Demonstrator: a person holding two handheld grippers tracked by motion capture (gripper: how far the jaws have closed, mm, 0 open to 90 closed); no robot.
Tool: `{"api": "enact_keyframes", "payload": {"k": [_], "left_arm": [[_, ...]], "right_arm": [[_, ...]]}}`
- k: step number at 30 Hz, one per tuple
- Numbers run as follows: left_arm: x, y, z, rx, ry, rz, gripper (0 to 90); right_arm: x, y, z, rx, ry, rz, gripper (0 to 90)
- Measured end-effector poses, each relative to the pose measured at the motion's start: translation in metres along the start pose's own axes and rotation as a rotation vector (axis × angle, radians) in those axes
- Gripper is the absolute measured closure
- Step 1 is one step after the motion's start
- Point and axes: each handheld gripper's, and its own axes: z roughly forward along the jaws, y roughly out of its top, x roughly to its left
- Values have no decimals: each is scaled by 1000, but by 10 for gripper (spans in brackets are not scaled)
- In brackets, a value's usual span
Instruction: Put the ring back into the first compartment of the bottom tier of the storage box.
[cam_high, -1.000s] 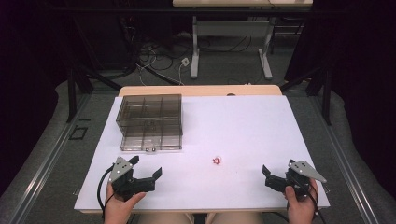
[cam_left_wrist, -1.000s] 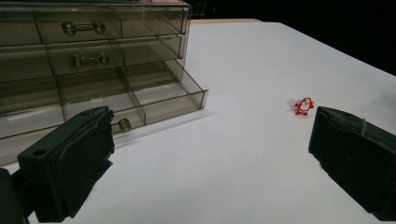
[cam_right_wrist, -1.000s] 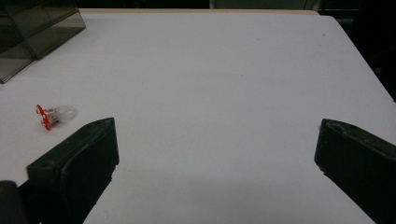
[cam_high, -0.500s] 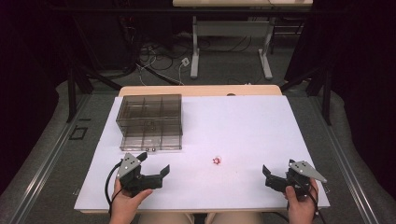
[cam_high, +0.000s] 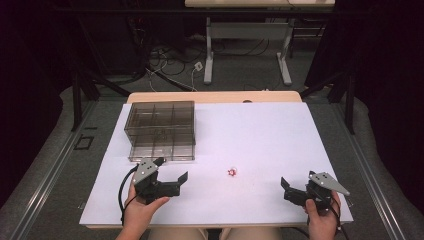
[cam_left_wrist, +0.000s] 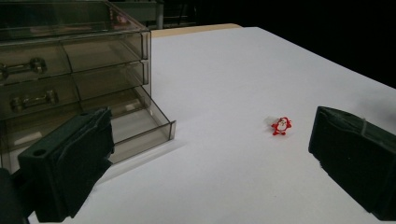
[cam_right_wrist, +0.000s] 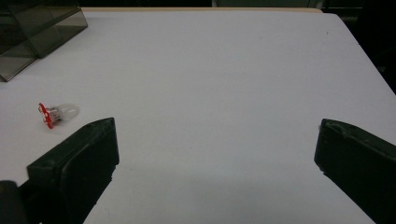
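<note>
A small red Santa figure (cam_high: 232, 172) lies alone on the white table (cam_high: 260, 135), bare surface all around it, near the front edge. The left gripper (cam_high: 170, 176) hovers just beside the smoky drawer cabinet (cam_high: 161, 130), jaws spread, facing the figure. The right gripper (cam_high: 286, 187), jaws spread, sits well apart by the front right corner. A dark room surrounds the table.

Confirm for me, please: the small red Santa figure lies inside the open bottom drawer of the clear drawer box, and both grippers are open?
Not quite. The red Santa figure lies on the white table, apart from the drawer box, as the left gripper view shows. Both grippers are open, as stated.
</note>
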Motion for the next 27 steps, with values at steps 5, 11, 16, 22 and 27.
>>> {"api": "enact_keyframes", "payload": {"k": [5,11,16,22,27], "left_arm": [[-1,7,5,3,1,6,3],[-3,13,9,8,-5,14,6],[-5,18,13,12,-14,25,6],[-8,26,18,12,-21,37,6],[-11,31,22,14,-29,48,9]], "right_arm": [[-1,0,0,2,-3,-1,0],[-1,0,0,5,-2,1,0],[-1,0,0,3,-5,3,0],[-2,-1,1,1,-7,6,0],[-3,-1,1,1,-7,5,0]]}}
